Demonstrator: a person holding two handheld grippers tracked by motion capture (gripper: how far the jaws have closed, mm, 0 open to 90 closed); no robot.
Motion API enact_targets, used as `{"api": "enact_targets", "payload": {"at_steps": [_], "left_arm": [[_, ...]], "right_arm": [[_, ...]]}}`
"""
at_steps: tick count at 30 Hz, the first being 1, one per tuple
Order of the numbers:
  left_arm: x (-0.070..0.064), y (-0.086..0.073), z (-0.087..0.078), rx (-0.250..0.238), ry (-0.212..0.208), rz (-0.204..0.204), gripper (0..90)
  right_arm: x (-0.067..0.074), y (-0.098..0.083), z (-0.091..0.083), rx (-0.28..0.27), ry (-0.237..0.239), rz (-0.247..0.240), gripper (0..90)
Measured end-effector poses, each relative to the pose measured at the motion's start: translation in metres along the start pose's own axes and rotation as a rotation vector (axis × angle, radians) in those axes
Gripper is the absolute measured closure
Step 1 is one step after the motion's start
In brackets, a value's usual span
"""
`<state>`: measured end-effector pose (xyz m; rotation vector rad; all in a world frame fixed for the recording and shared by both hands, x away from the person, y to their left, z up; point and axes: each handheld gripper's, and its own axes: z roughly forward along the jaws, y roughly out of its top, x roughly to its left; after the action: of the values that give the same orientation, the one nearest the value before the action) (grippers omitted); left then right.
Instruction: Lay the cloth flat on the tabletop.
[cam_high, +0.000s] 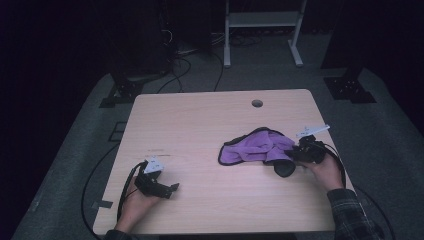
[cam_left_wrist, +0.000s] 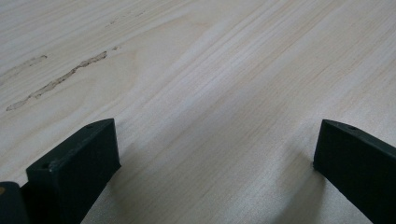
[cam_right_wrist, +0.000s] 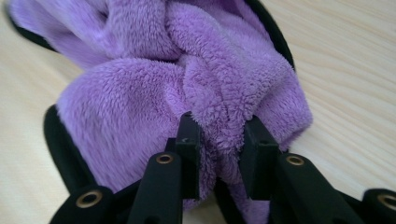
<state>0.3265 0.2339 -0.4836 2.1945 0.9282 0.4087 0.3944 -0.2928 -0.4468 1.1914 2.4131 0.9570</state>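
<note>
Your right gripper (cam_right_wrist: 219, 135) has its jaws pinched on a fold of the purple cloth (cam_high: 255, 147), which lies bunched on the right half of the table (cam_high: 200, 125). Your left gripper (cam_left_wrist: 215, 154) rests near the table's front left, jaws wide with nothing between them.

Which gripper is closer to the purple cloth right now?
Right. The right gripper has a fold of the purple cloth pinched between its jaws; the left gripper sits apart on bare table, jaws open.
</note>
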Motion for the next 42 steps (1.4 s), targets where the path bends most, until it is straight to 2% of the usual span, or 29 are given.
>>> {"api": "enact_targets", "payload": {"at_steps": [2, 5, 8, 10, 12, 16, 17, 19, 22, 29, 34, 38, 42], "left_arm": [[0.0, 0.0, 0.0, 0.0, 0.0, 0.0, 0.0], [0.0, 0.0, 0.0, 0.001, 0.001, 0.001, 0.0], [0.0, 0.0, 0.0, 0.001, 0.0, 0.002, 0.0], [0.0, 0.001, 0.0, 0.008, -0.004, 0.005, 0.0], [-0.001, 0.004, -0.001, -0.005, -0.005, 0.009, 0.4], [-0.005, 0.012, -0.004, -0.056, -0.03, 0.011, 4.0], [-0.006, 0.015, -0.003, -0.071, -0.047, -0.001, 5.0], [-0.009, 0.023, 0.0, -0.069, -0.083, 0.011, 9.7], [-0.017, 0.036, 0.007, -0.074, -0.096, 0.047, 14.2], [-0.039, 0.07, 0.029, -0.111, -0.166, 0.112, 27.6], [-0.054, 0.092, 0.051, -0.095, -0.195, 0.173, 30.8], [-0.063, 0.106, 0.068, -0.087, -0.218, 0.197, 34.7], [-0.069, 0.118, 0.083, -0.082, -0.225, 0.218, 37.6]], "right_arm": [[-0.004, -0.001, 0.001, -0.009, -0.006, 0.009, 69.0], [-0.003, 0.0, -0.003, -0.03, -0.015, 0.008, 61.3], [0.003, 0.003, -0.013, -0.082, -0.04, -0.009, 49.3], [0.006, 0.004, -0.02, -0.119, -0.051, -0.012, 44.4], [0.009, 0.006, -0.027, -0.153, -0.051, -0.011, 41.1], [0.016, 0.006, -0.036, -0.183, -0.048, -0.007, 37.6], [0.016, 0.005, -0.037, -0.182, -0.044, -0.008, 37.2], [0.018, 0.001, -0.038, -0.193, -0.027, 0.007, 37.1], [0.021, -0.004, -0.037, -0.182, -0.02, 0.007, 36.8], [0.022, -0.016, -0.038, -0.169, -0.013, 0.024, 36.1], [0.021, -0.023, -0.039, -0.166, -0.01, 0.038, 35.6], [0.022, -0.024, -0.04, -0.167, -0.009, 0.038, 35.5], [0.023, -0.025, -0.039, -0.161, -0.013, 0.03, 35.6]]}}
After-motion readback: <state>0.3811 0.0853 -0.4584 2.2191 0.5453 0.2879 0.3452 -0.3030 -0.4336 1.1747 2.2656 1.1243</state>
